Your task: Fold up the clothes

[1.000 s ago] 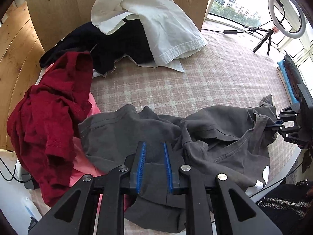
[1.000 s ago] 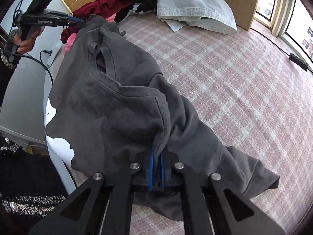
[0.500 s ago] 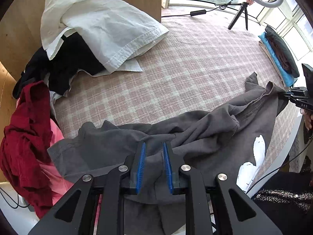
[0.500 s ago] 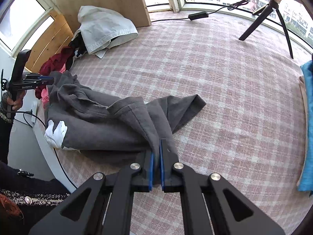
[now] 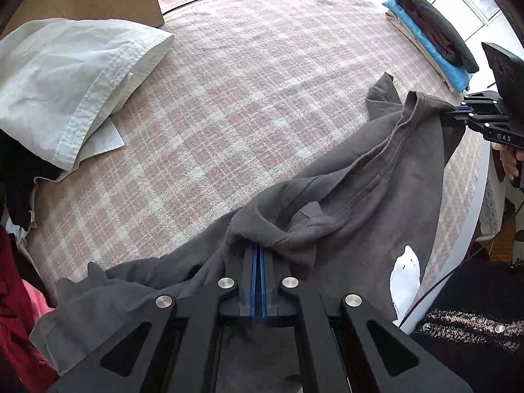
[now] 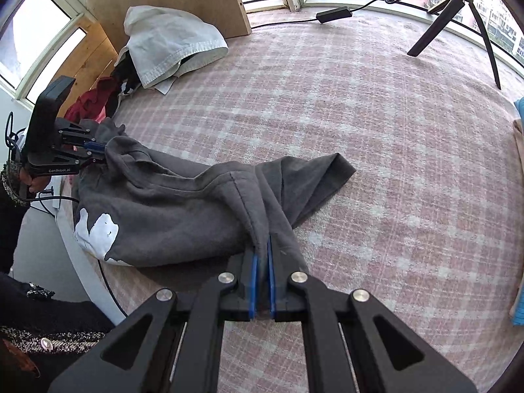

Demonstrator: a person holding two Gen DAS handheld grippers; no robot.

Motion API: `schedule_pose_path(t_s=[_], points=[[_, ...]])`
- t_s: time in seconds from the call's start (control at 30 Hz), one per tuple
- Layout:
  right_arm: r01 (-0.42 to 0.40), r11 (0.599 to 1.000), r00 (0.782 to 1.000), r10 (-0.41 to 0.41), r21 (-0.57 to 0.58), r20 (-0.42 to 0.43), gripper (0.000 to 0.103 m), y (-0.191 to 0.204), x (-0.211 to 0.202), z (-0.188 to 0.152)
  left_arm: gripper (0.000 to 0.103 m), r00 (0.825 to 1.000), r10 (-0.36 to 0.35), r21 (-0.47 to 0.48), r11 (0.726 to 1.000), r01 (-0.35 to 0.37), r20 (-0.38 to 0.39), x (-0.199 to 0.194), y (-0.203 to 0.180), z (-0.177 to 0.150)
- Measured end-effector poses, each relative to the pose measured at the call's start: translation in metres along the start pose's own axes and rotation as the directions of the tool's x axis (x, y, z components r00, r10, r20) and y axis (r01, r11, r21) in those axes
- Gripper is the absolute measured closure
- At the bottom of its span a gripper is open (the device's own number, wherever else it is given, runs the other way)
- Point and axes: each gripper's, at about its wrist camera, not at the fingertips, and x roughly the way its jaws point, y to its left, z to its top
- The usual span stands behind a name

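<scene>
The grey T-shirt (image 5: 366, 196) lay crumpled along the near edge of the checked bedspread (image 5: 245, 82), stretched between the two tools and not yet flattened. The left gripper (image 5: 260, 255) had just been closing, and its blue pads met on a bunched ridge of the shirt at the 6 o'clock position of the left wrist view. The right gripper (image 6: 262, 255) was clamped on another fold of the same shirt, at 6 o'clock in its own view, and appeared at 3 o'clock in the left wrist view, pinching the fabric near the collar. No fold had been made in this shirt: the body was wrinkled, one sleeve pointed toward 1 o'clock in the right wrist view, and the white print (image 6: 98, 232) hung over the edge of the bed. By this judgement, the garment was at the spreading stage, with all folding steps outstanding. A stack of folded clothes (image 5: 429, 32) at 2 o'clock in the left wrist view indicated some items already completed. A white garment (image 5: 75, 78) at 10 o'clock, with dark and red clothes (image 6: 95, 101) beside it, remained unfolded.
</scene>
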Motion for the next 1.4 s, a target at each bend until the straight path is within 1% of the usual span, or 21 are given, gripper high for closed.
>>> schedule_pose_path(t_s=[0.07,0.13,0.2,0.27,0.3,0.4,0.43,0.5,0.53,0.57,0.63,0.8,0.87,1.0,1.03,1.07,1.13,1.17,1.27,1.33,1.4], points=[[-0.015,1.000,1.000,0.014,0.018,0.021,0.098,-0.003,-0.005,0.002,0.102,0.996,-0.062,-0.044,0.997,0.065,0.069,-0.014,0.010,0.017],[-0.019,0.999,1.000,0.018,0.045,0.023,0.098,-0.011,-0.005,0.003,0.102,0.992,-0.082,-0.054,0.995,0.087,0.099,-0.027,0.022,0.027],[-0.012,0.998,1.000,0.012,0.060,0.006,0.098,-0.017,-0.002,0.002,0.093,0.997,-0.040,-0.025,0.999,0.041,0.063,-0.031,0.030,0.021],[-0.007,0.999,1.000,0.008,0.052,-0.013,0.098,-0.017,0.003,-0.001,0.067,0.999,0.013,-0.006,1.000,-0.013,0.030,-0.034,0.038,0.010],[-0.003,0.999,1.000,0.004,0.046,-0.018,0.098,-0.016,0.006,-0.003,0.064,0.999,0.044,-0.002,0.999,-0.044,0.015,-0.034,0.042,0.002],[-0.006,0.999,1.000,0.007,0.053,-0.027,0.098,-0.016,0.012,-0.003,0.061,0.998,0.061,-0.025,0.998,-0.062,-0.019,-0.029,0.059,-0.018],[-0.011,0.998,0.999,0.013,0.061,-0.032,0.098,-0.017,0.014,-0.002,0.058,0.996,0.077,-0.032,0.996,-0.078,-0.040,-0.022,0.063,-0.022],[-0.012,0.998,0.999,0.015,0.066,-0.041,0.098,-0.018,0.017,0.000,0.057,0.990,0.104,-0.051,0.993,-0.109,-0.091,-0.006,0.071,-0.033],[-0.008,0.998,0.999,0.011,0.059,-0.044,0.098,-0.017,0.017,0.001,0.062,0.987,0.110,-0.065,0.991,-0.118,-0.115,-0.001,0.074,-0.037],[-0.004,0.999,0.999,0.006,0.052,-0.046,0.098,-0.016,0.017,0.002,0.078,0.988,0.112,-0.081,0.989,-0.121,-0.110,-0.004,0.074,-0.042],[0.004,0.999,0.999,-0.002,0.038,-0.052,0.098,-0.014,0.016,0.004,0.099,0.988,0.117,-0.113,0.985,-0.128,-0.099,-0.010,0.075,-0.053],[0.014,1.000,0.998,-0.012,0.026,-0.064,0.097,-0.011,0.018,0.006,0.099,0.997,0.077,-0.141,0.987,-0.078,-0.013,-0.061,0.060,-0.090],[0.019,1.000,0.998,-0.018,0.022,-0.066,0.097,-0.010,0.019,0.007,0.099,0.997,0.080,-0.163,0.984,-0.079,-0.003,-0.073,0.060,-0.104],[0.018,1.000,0.998,-0.019,-0.003,-0.067,0.097,-0.004,0.017,0.008,0.097,1.000,-0.003,-0.175,0.985,0.000,-0.021,-0.068,0.031,-0.126],[0.022,1.000,0.997,-0.023,-0.012,-0.069,0.097,-0.003,0.017,0.008,0.093,0.999,-0.032,-0.174,0.984,0.024,-0.043,-0.062,0.023,-0.132],[0.025,0.999,0.997,-0.027,-0.020,-0.071,0.097,-0.003,0.016,0.007,0.084,0.996,-0.050,-0.164,0.986,0.037,-0.076,-0.054,0.014,-0.140],[0.037,0.999,0.996,-0.039,-0.023,-0.078,0.097,-0.004,0.015,0.006,0.077,0.987,-0.033,-0.132,0.991,0.012,-0.156,-0.039,-0.002,-0.151],[0.043,0.999,0.996,-0.044,-0.023,-0.081,0.097,-0.006,0.015,0.005,0.077,0.984,0.001,-0.116,0.993,-0.022,-0.177,-0.038,-0.005,-0.155],[0.040,0.999,0.995,-0.041,-0.014,-0.088,0.097,-0.010,0.016,0.001,0.079,0.993,0.022,-0.162,0.986,-0.041,-0.115,-0.056,0.009,-0.145],[0.045,0.999,0.995,-0.046,-0.020,-0.093,0.097,-0.009,0.018,-0.001,0.079,0.997,0.061,-0.168,0.983,-0.069,-0.055,-0.074,0.020,-0.128],[0.051,0.998,0.994,-0.054,-0.033,-0.090,0.097,-0.006,0.018,-0.002,0.072,0.997,0.076,-0.161,0.984,-0.074,0.004,-0.087,0.031,-0.107]])
